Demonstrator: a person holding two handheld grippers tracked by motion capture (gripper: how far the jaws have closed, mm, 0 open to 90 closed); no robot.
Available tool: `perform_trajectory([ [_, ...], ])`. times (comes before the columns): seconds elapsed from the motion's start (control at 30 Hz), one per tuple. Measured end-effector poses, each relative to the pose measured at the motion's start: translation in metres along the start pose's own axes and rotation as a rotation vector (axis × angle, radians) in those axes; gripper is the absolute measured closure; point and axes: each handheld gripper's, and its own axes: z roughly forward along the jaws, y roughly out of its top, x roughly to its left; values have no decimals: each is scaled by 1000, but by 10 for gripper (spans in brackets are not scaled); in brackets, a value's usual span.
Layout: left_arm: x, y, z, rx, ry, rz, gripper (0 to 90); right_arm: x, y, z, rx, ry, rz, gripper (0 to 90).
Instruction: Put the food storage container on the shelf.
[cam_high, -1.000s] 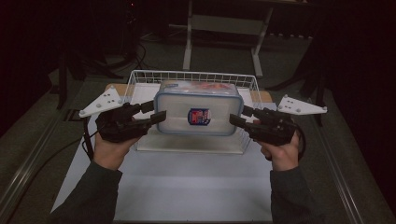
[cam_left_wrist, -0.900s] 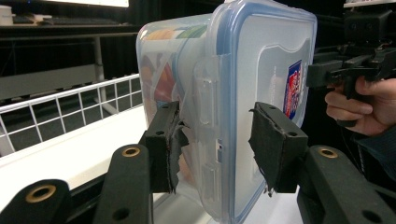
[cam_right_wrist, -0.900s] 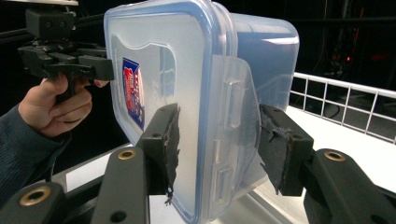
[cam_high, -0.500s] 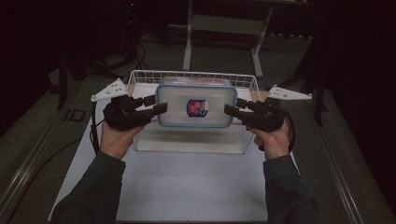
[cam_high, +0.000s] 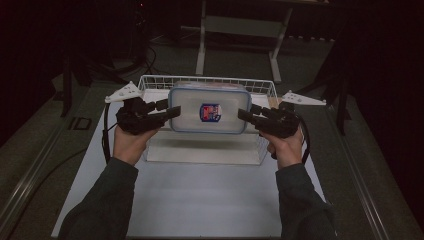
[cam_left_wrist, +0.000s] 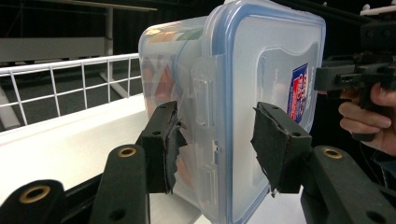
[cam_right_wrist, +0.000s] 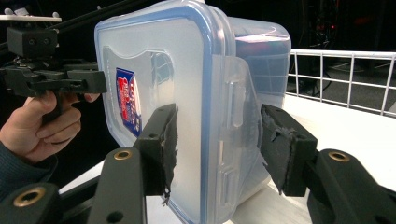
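- High view: a clear plastic food container (cam_high: 209, 109) with a blue-rimmed lid is held level above a white wire basket (cam_high: 150, 82) on a white worktop (cam_high: 200, 200). A red and blue label (cam_high: 210, 112) sits at the lid's centre; its writing is too small to read.
- High view: the left gripper (cam_high: 167, 114) meets the container's left end and the right gripper (cam_high: 245, 116) its right end, each held in a person's hand with a dark sleeve.
- Left gripper view: the left gripper's two black jaws straddle the container's (cam_left_wrist: 233, 107) short end at its clip latch (cam_left_wrist: 204, 93), one jaw against the clear body, the other just beside the lid face; contact on that side cannot be told for sure. The gap is moderate, set by the container's depth.
- Left gripper view: the label (cam_left_wrist: 299, 91) appears edge-on, unreadable. The right gripper (cam_left_wrist: 322, 78) and its hand (cam_left_wrist: 369, 114) are beyond the far end.
- Right gripper view: the right gripper's jaws bracket the opposite end at its latch (cam_right_wrist: 231, 116), one pad touching the lid face, the other close to the body side.
- Right gripper view: the label (cam_right_wrist: 128, 100) shows red and blue blurred lettering. The left gripper (cam_right_wrist: 100, 80) and hand (cam_right_wrist: 39, 126) are beyond, with basket wires (cam_right_wrist: 345, 79) behind.
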Motion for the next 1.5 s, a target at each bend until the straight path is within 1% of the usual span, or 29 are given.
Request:
perform_trajectory([
  [0.17, 1, 1, 1, -3, 1, -14, 511, -4, 2, 2, 2, 7, 22, 479],
  [0.23, 3, 2, 3, -1, 6, -30, 509, -6, 3, 3, 4, 10, 39, 478],
  [0.33, 4, 3, 4, -1, 9, -40, 506, -10, 6, 5, 7, 16, 64, 475],
  [0.37, 4, 3, 4, 1, 13, -42, 505, -10, 7, 6, 9, 16, 65, 474],
  [0.47, 5, 4, 5, 2, 20, -47, 502, -10, 9, 7, 15, 2, 66, 469],
  [0.6, 3, 6, 8, 11, 43, -27, 500, -10, 10, 10, 18, -33, 60, 461],
  [0.73, 5, 8, 10, 14, 40, -43, 500, -11, 11, 11, 12, -45, 72, 463],
  [0.8, 5, 8, 10, 14, 40, -43, 502, -11, 11, 11, 12, -48, 77, 463],
  [0.83, 6, 9, 10, 20, 37, -57, 502, -11, 11, 11, 12, -48, 77, 463],
  [0.87, 7, 10, 10, 26, 35, -64, 505, -12, 12, 11, 13, -50, 100, 466],
  [0.93, 8, 11, 11, 29, 31, -75, 506, -11, 13, 11, 18, -55, 103, 467],
  [1.0, 8, 11, 11, 29, 31, -75, 507, -11, 14, 11, 21, -57, 111, 467],
  [1.03, 9, 13, 10, 28, 23, -101, 508, -10, 15, 11, 30, -56, 140, 470],
  [1.07, 8, 13, 10, 34, 21, -109, 508, -10, 15, 10, 31, -57, 146, 471],
  [1.13, 9, 15, 11, 48, 18, -115, 509, -11, 16, 10, 33, -58, 152, 471],
  [1.2, 9, 15, 11, 48, 18, -115, 508, -11, 17, 10, 34, -58, 157, 471],
  [1.23, 10, 16, 12, 49, 25, -120, 508, -11, 17, 10, 34, -58, 157, 471],
  [1.27, 10, 16, 12, 47, 28, -128, 504, -10, 18, 11, 40, -69, 161, 468],
  [1.33, 11, 16, 14, 33, 36, -140, 501, -12, 19, 12, 33, -77, 178, 462],
  [1.37, 10, 16, 15, 27, 55, -137, 496, -13, 19, 13, 27, -89, 189, 455],
  [1.4, 9, 17, 16, 28, 72, -140, 492, -13, 20, 15, 28, -105, 189, 458],
  [1.43, 10, 18, 17, 27, 76, -153, 490, -13, 20, 16, 36, -121, 186, 465],
  [1.47, 10, 18, 18, 21, 76, -169, 491, -13, 20, 18, 42, -130, 187, 466],
  [1.5, 11, 19, 19, 19, 83, -177, 493, -13, 21, 20, 43, -132, 190, 459],
])
